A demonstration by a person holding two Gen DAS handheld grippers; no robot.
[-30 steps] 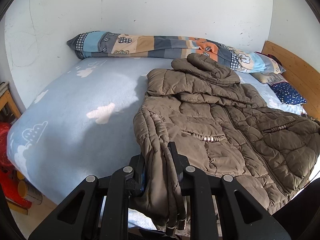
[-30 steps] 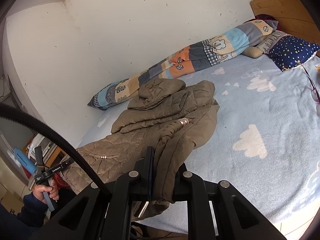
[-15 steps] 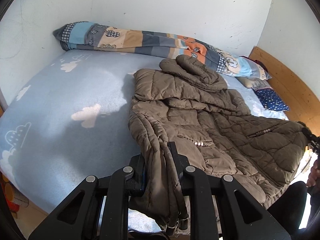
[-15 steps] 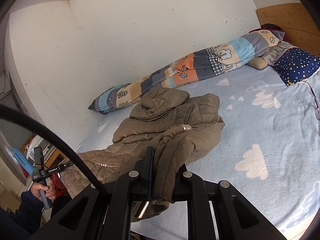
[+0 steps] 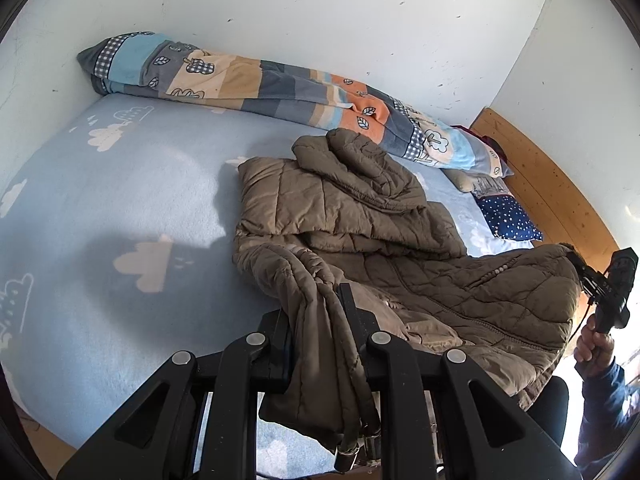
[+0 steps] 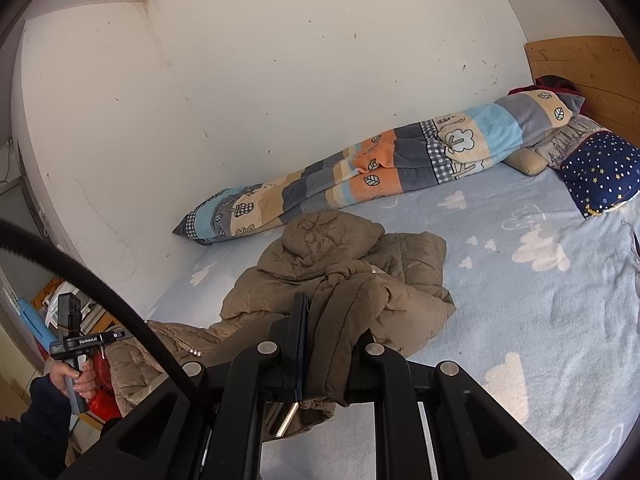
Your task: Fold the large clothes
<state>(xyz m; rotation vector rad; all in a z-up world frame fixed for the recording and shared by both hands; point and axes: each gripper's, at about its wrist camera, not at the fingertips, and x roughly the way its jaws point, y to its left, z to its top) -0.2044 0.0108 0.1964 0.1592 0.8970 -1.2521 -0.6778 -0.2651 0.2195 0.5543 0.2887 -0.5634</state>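
Where jacket (image 5: 360, 240) sprawls, rolled blanket (image 5: 280, 88) just behind.

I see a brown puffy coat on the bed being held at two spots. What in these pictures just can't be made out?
- Left wrist view: the left gripper pads, wrapped in bunched fabric of the brown quilted coat.
- Right wrist view: the right gripper pads, likewise buried in coat fabric.
- Both views: the coat's hem hangs past the blue cloud-print bed edge, behind the gripper frames.
- Right wrist view: dark red item on the wooden headboard, hidden by the patchwork blanket.
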